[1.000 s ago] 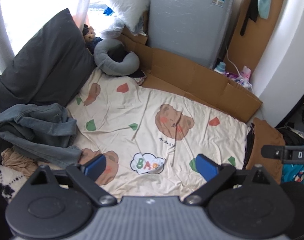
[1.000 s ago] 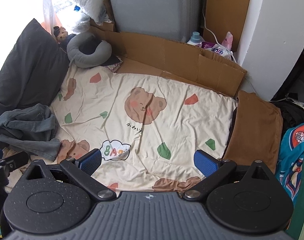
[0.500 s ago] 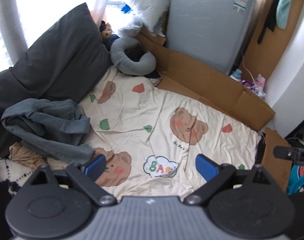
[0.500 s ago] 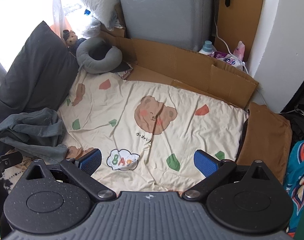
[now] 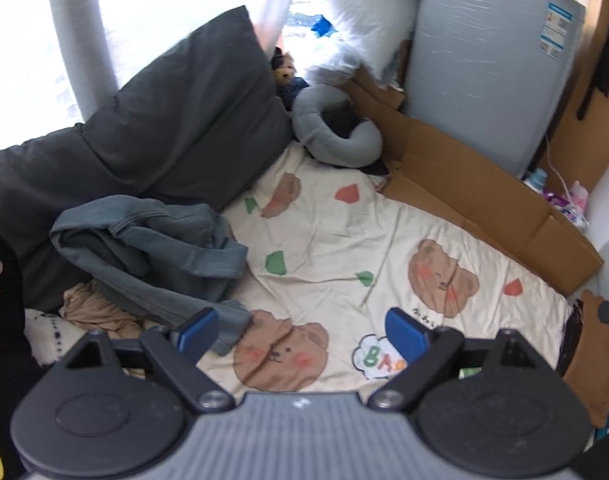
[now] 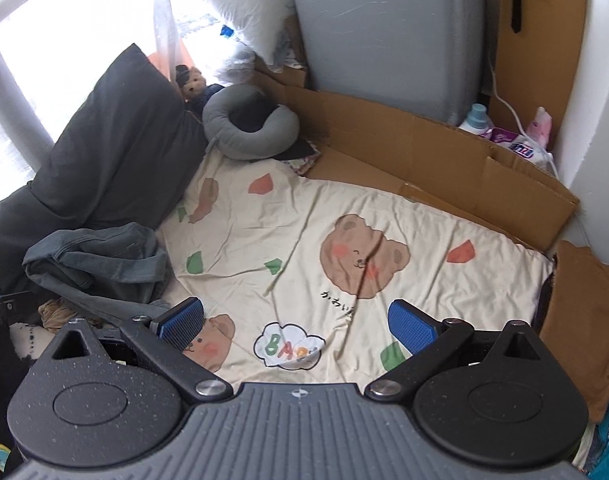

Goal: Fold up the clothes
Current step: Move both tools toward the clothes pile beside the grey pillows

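A crumpled grey-blue denim garment (image 5: 152,252) (image 6: 92,264) lies in a heap at the left edge of the cream bear-print bedsheet (image 5: 344,248) (image 6: 344,240). A tan garment (image 5: 92,312) pokes out from under it. My left gripper (image 5: 304,330) hovers above the sheet, its left pad over the denim hem; its jaws are wide and closing, with nothing between them. My right gripper (image 6: 296,320) stands open over the sheet's near middle, holding nothing.
Dark grey pillows (image 5: 164,120) lean along the left. A grey neck pillow (image 5: 332,132) and a small teddy bear (image 6: 190,84) sit at the far corner. Flattened cardboard (image 6: 424,160) lines the back, a grey appliance (image 6: 384,32) behind it. A brown cushion (image 6: 576,312) lies on the right.
Both grippers have swung left, bringing the denim heap closer and more central in view. The left jaws have narrowed slightly.
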Motion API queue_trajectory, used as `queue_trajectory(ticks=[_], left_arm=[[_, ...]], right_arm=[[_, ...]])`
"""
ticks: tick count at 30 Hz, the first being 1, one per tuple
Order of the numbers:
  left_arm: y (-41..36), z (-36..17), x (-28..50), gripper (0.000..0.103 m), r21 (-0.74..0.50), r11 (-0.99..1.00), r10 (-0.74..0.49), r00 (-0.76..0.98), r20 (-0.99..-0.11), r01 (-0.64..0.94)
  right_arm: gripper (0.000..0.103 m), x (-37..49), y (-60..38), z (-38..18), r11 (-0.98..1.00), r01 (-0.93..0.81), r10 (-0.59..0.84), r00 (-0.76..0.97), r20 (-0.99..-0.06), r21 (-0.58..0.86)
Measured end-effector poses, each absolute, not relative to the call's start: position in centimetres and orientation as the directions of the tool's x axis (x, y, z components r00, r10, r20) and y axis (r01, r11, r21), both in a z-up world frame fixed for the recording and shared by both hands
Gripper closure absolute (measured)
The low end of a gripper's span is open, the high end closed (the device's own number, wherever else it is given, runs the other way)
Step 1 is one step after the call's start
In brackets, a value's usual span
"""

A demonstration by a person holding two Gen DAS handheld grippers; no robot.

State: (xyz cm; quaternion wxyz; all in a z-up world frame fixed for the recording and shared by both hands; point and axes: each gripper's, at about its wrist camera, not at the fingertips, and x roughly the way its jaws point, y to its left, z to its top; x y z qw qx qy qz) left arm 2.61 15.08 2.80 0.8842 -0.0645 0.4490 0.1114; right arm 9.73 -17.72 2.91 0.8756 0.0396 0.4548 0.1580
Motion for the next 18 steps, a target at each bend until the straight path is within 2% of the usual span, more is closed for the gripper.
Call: queue_trajectory(ticks=[11, 18], left_arm=[[19.6, 2.8, 3.2, 0.023, -0.026, 0.946, 0.181, 0.596, -0.782, -0.322], [22.3, 2.1, 3.6, 0.025, -0.043, 0.927, 0.208, 0.604, -0.77, -0.373]], right_arm=[[0.002, 11.9, -15.6, 2.2, 0.917, -0.326, 0.378, 0.535, -0.756, 0.228], [0.003, 13.7, -14.0, 1.8, 0.89, -0.381, 0.43, 0.519, -0.739, 0.25]])
